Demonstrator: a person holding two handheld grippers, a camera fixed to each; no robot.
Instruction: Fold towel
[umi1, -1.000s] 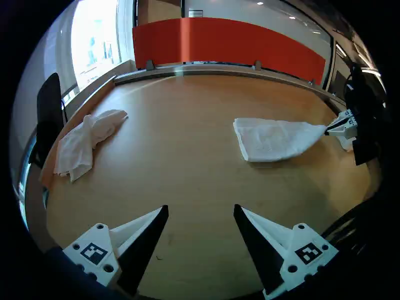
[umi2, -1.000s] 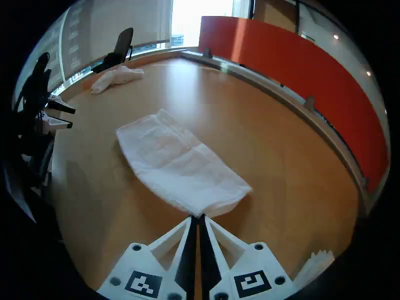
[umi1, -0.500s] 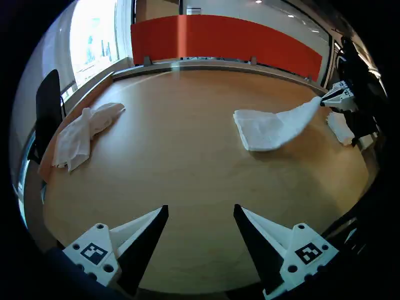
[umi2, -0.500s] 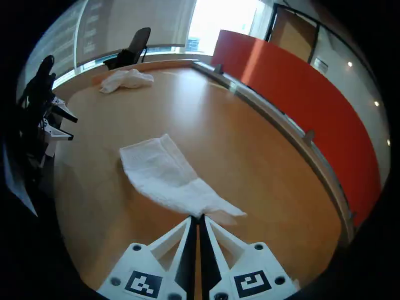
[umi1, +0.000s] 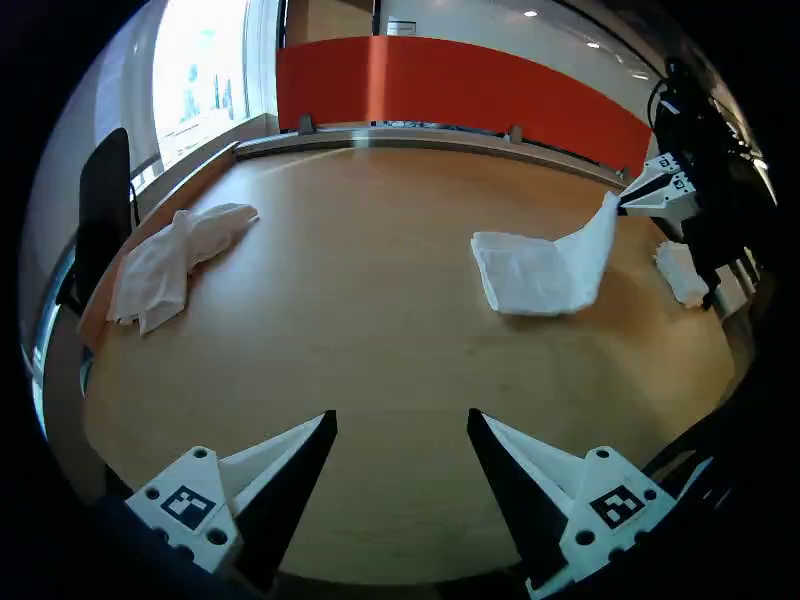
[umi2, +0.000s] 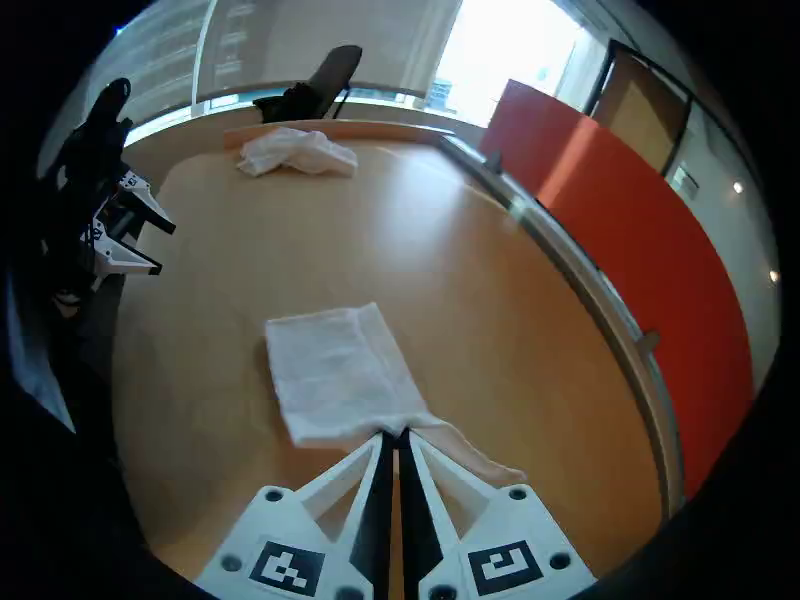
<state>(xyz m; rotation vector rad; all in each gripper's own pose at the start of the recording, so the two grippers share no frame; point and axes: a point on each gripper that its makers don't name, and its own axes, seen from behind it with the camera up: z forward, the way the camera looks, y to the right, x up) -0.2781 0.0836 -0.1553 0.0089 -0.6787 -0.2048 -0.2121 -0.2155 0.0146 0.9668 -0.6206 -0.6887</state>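
Observation:
A white towel (umi1: 535, 272) lies on the wooden table (umi1: 380, 260), its near end lifted off the wood. My right gripper (umi2: 398, 438) is shut on that raised end of the towel (umi2: 335, 372); in the left gripper view the right gripper (umi1: 622, 205) holds the cloth up at the table's right side. My left gripper (umi1: 400, 425) hovers open above the table's near edge with nothing between its fingers; in the right gripper view the left gripper (umi2: 160, 245) is at the far left.
A crumpled white towel (umi1: 170, 265) lies at the table's left edge, also the crumpled towel (umi2: 298, 152) far back in the right gripper view. A folded white cloth (umi1: 682, 272) sits at the right edge. A dark chair (umi1: 100, 220) stands left; an orange panel (umi1: 460, 85) runs behind the table.
My right gripper has lifted the towel's end higher and carried it over the rest of the towel, so less cloth lies flat. The left gripper has stayed open and nearly still.

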